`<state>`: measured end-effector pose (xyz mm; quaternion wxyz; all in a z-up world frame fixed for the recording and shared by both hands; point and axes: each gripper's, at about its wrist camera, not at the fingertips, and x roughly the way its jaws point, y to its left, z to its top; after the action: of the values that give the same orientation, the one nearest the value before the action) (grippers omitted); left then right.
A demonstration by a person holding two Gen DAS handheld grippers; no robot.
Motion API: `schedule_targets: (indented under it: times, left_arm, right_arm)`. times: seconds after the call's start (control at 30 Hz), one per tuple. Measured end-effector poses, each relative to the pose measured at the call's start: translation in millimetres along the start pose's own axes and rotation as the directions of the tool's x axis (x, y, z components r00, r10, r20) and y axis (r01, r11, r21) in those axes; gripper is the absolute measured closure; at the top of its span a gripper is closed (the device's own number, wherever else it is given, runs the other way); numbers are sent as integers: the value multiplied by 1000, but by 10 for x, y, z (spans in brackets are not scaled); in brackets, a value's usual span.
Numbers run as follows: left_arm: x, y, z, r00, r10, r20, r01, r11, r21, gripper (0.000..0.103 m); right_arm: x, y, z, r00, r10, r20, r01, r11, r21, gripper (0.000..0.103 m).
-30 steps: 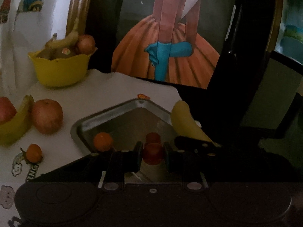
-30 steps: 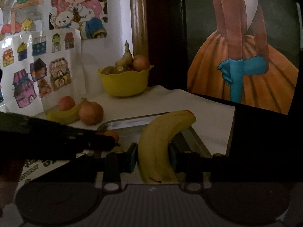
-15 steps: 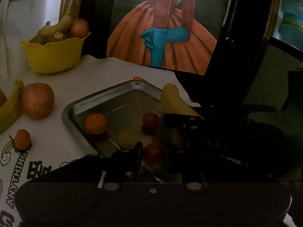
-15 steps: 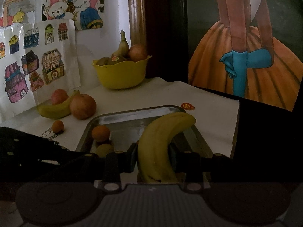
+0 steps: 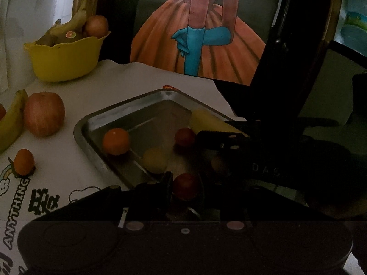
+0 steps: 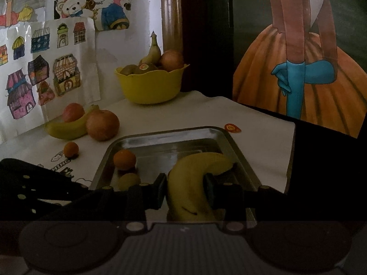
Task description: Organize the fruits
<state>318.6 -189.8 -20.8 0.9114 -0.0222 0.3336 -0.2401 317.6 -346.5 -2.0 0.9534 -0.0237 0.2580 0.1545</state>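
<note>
Plainly, both grippers are hung over the metal tray (image 6: 236,151), which sits on the white-covered table (image 6: 263,123), and each is loaded. A banana (image 6: 195,183) is clamped between the pads of the right gripper (image 6: 185,192); its long axis runs away from the camera along the fingers and curves toward the tray's right wall, so the fruit lies straight ahead and just above the tray floor. A small red fruit (image 5: 185,189) is pinched in the left gripper (image 5: 185,190), whose jaws are drawn nearly as tight as they go, over the tray's near corner. Already in the tray are an orange (image 5: 115,141), a yellowish fruit (image 5: 154,159) and another small red fruit (image 5: 184,136). Judged from this, a release into the tray is the step in hand for each, and the banana's landing strip along the right wall is clear of the round fruit. Outside the tray, an apple (image 5: 43,113), a second banana (image 5: 11,121) and a small orange (image 5: 23,161) lie on the cloth, nearer the left hand, and a yellow bowl (image 5: 66,59) of fruit stands at the back.
</note>
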Motion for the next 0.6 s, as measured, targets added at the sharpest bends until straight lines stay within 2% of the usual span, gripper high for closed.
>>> schedule_targets:
  times: [0.2,0.37,0.47,0.53,0.6]
  left_arm:
    - [6,15,-7,1000,3,-3,-3,1000,-2,77]
    - [-39,26,-7,1000,12,5,-12,1000,-12,61]
    - [-132,33,-17,1000,17,23,-17,1000,-13,48]
    - [-225,47,-14,999,23,46,-23,1000,-12,34]
    - [-321,57,-8,997,34,71,-33,999,-15,28]
  right_arm:
    - [-10,-3,2,1000,-1,5,1,1000,3,63]
    - [-44,10,-2,1000,4,13,-4,1000,7,58]
    - [-99,19,12,1000,1,25,-1,1000,10,52]
    - [-159,29,34,999,-1,40,0,1000,11,46]
    - [-232,48,62,998,-7,61,6,1000,10,42]
